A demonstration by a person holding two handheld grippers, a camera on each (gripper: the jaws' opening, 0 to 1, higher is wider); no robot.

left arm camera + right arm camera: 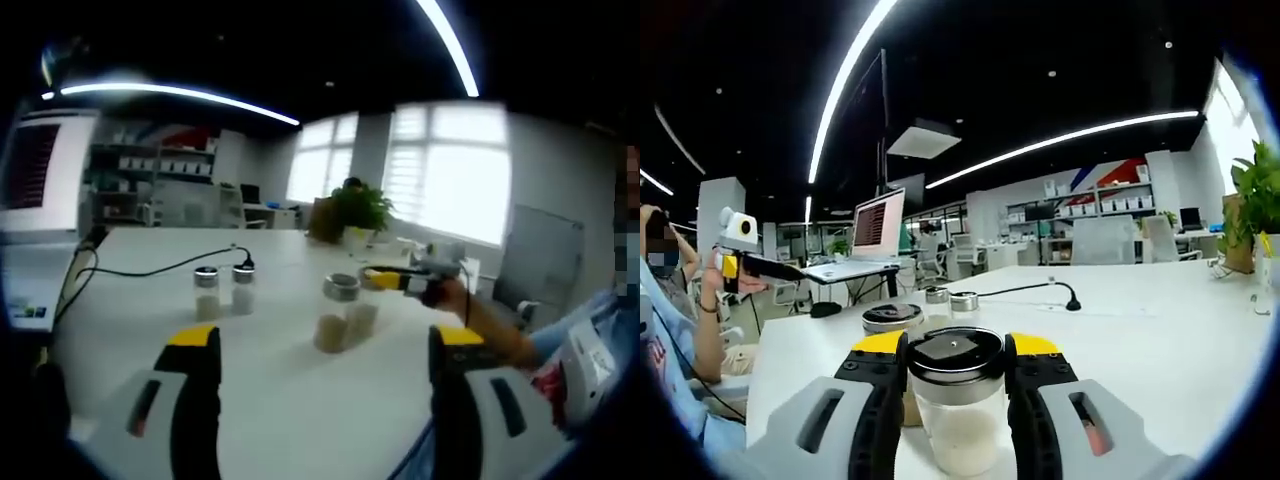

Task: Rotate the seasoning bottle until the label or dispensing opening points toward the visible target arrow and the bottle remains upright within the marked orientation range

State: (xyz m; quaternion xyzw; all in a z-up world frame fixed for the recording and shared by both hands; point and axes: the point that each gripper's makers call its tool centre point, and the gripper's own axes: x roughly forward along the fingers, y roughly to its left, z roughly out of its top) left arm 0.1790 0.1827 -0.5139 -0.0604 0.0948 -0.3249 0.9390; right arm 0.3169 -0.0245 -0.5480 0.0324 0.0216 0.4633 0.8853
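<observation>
1. Seasoning bottle (956, 400), a clear glass jar with a black round lid and pale powder inside, stands upright, its long axis vertical, between the right gripper's (956, 372) yellow-tipped black jaws, which are clamped against its lid. Which way its label or opening faces cannot be told.
2. Behind it on the white table (1160, 330) sits a second jar with a silver lid (892, 318); farther back stand two small shakers (950, 300). That makes four bottles counted.
3. In the left gripper view, the left gripper (325, 365) hangs above the table with jaws spread wide, holding nothing.
4. A black cable (150, 270) crosses the table.
5. A green potted plant (358, 210) stands at the far edge.
</observation>
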